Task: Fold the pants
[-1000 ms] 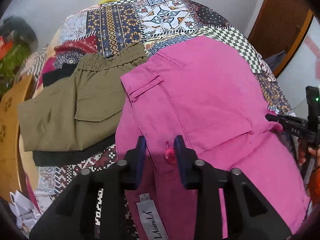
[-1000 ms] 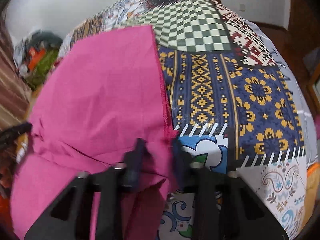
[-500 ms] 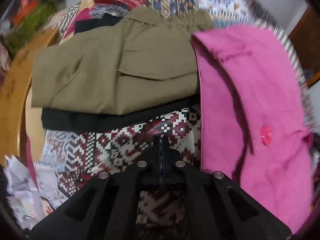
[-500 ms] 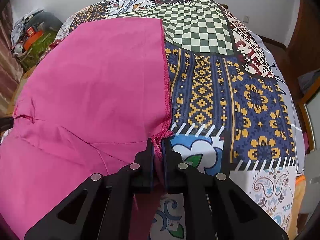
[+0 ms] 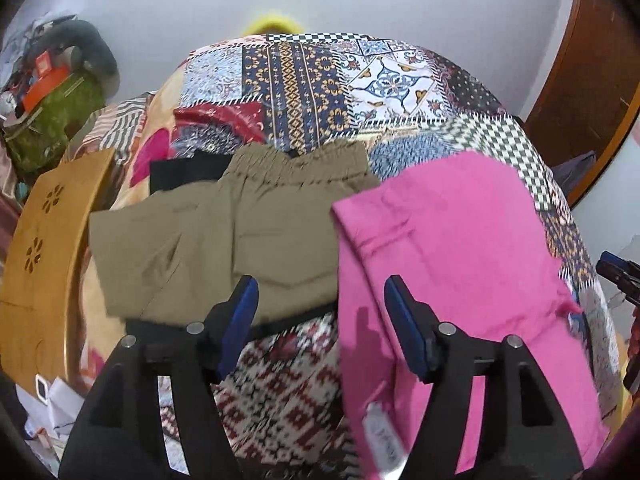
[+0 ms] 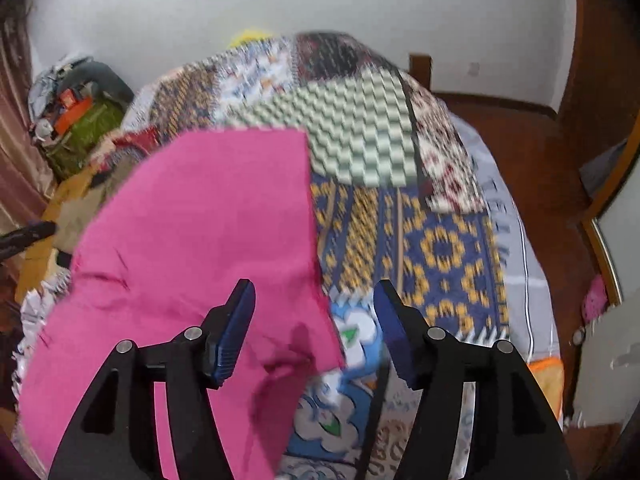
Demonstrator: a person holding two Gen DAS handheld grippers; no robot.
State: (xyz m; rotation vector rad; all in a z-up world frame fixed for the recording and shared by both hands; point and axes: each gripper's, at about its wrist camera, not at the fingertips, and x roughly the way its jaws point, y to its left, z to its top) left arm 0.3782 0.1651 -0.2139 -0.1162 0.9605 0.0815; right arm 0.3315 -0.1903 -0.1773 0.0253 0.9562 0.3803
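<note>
Left wrist view gives me my left gripper (image 5: 320, 320), jaws just opened wide and holding nothing, above the pink pants (image 5: 460, 260) lying on the patchwork bedspread (image 5: 312, 92) beside olive pants (image 5: 240, 232); my right gripper (image 6: 314, 320) likewise just opened, empty, over the pink edge

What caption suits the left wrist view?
Open left tool above folded pink cotton pants beside folded olive cloth shorts.
</note>
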